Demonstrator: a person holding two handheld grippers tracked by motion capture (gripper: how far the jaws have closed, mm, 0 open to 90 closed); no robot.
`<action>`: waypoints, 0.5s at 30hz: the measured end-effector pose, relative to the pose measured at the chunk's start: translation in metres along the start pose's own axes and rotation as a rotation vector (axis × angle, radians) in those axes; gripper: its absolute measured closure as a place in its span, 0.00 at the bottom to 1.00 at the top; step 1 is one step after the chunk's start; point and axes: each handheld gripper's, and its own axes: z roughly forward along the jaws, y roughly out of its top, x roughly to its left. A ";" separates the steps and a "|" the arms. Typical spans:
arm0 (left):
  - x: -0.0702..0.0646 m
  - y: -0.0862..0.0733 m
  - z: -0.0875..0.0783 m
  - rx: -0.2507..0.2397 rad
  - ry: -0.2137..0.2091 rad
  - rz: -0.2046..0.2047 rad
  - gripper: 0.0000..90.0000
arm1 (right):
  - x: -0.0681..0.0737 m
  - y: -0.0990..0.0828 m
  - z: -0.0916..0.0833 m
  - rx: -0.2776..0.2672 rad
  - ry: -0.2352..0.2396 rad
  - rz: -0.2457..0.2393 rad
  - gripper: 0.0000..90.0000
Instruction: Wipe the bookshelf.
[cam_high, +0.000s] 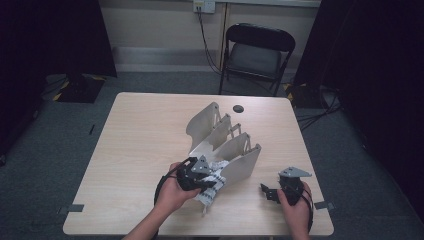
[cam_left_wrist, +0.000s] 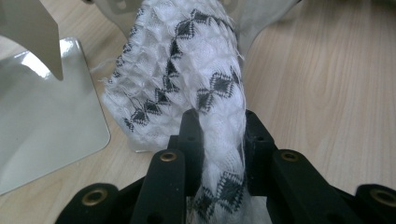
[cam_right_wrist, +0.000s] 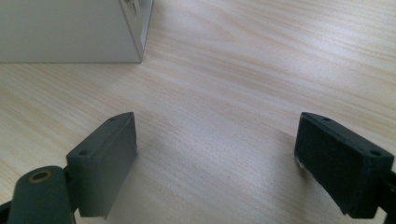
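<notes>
White cloth with black diamond pattern (cam_left_wrist: 187, 79): near front edge of surface (cam_high: 140, 150), beside folding rack (cam_high: 225, 137), clenched in left gripper (cam_left_wrist: 219, 140). Right gripper (cam_right_wrist: 217, 158): jaws released, near front right corner.

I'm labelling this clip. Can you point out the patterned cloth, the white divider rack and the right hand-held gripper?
patterned cloth (cam_left_wrist: 187, 70): left gripper view, bunched white weave above the jaws.
white divider rack (cam_high: 239, 156): high view, nearest panel.
right hand-held gripper (cam_right_wrist: 215, 154): right gripper view, gap between its open jaws.
</notes>
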 end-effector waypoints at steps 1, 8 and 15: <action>0.000 0.001 0.000 -0.006 -0.001 -0.001 0.82 | 0.000 0.000 0.000 0.000 0.000 0.000 0.14; 0.002 0.008 0.005 -0.011 -0.002 0.002 0.80 | 0.000 0.000 0.000 0.000 0.000 0.000 0.14; 0.002 0.005 0.018 0.002 -0.017 -0.005 0.80 | 0.000 0.000 0.000 0.000 0.000 0.000 0.14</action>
